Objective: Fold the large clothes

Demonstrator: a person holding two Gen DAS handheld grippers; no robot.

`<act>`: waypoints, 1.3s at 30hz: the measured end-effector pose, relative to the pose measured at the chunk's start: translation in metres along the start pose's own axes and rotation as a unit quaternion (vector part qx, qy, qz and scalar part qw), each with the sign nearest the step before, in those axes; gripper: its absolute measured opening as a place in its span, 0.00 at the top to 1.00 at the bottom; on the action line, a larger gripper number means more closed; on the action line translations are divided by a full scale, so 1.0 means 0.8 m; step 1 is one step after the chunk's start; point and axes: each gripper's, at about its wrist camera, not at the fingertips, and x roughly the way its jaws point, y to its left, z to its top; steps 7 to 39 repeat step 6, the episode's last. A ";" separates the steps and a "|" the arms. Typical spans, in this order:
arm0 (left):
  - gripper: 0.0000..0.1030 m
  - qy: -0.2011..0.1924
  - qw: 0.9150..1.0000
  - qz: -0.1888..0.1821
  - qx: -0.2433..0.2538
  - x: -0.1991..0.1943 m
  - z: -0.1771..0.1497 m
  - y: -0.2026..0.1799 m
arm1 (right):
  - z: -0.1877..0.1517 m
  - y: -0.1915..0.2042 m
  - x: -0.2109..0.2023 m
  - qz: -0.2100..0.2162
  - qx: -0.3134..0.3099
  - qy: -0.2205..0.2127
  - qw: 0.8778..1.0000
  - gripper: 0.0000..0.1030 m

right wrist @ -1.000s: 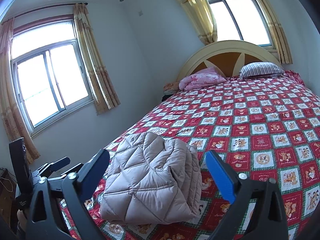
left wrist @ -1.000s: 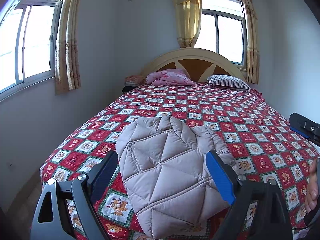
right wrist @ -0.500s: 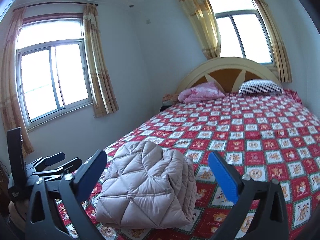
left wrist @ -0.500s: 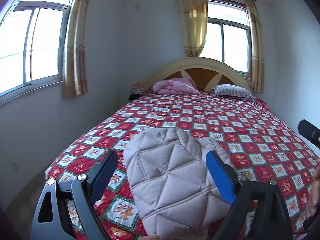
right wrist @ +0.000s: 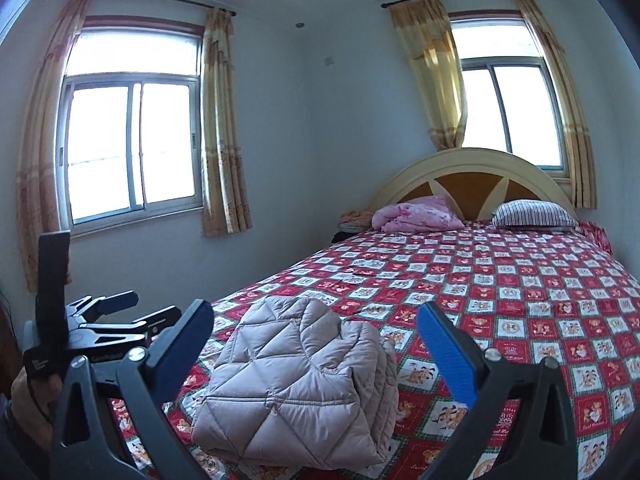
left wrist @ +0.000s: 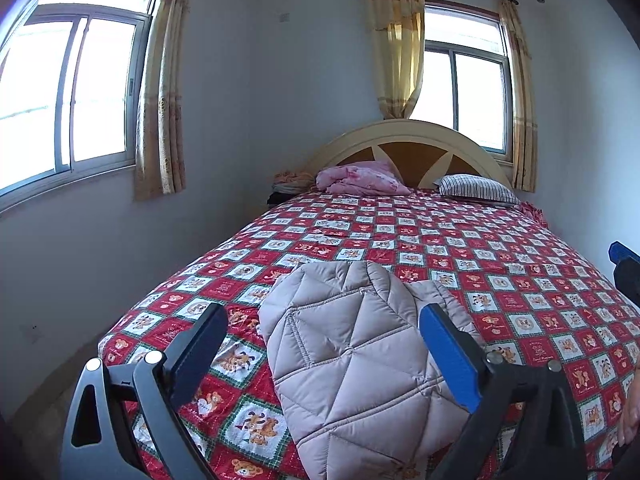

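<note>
A beige quilted puffer jacket [left wrist: 352,356] lies folded into a compact bundle near the foot corner of the bed [left wrist: 500,264]. It also shows in the right wrist view [right wrist: 296,384]. My left gripper [left wrist: 320,344] is open and empty, held back from the jacket and above it. My right gripper [right wrist: 316,344] is open and empty too, back from the bundle. The left gripper also shows at the left of the right wrist view [right wrist: 116,316], beside the bed.
The bed has a red patchwork bedspread [right wrist: 500,280]. A pink blanket [left wrist: 360,178] and a striped pillow [left wrist: 476,188] lie by the headboard [left wrist: 404,148]. Windows with yellow curtains are on the left wall [right wrist: 128,144] and behind the bed [left wrist: 476,92].
Both grippers have drawn back and tilted up from the bed, so the jacket sits lower in view and more wall and ceiling show. The jacket has not moved.
</note>
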 end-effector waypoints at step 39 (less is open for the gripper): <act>0.06 0.000 1.000 -0.005 0.007 0.005 -0.004 -0.005 | -0.005 0.010 0.001 0.012 -0.022 0.006 1.000 0.00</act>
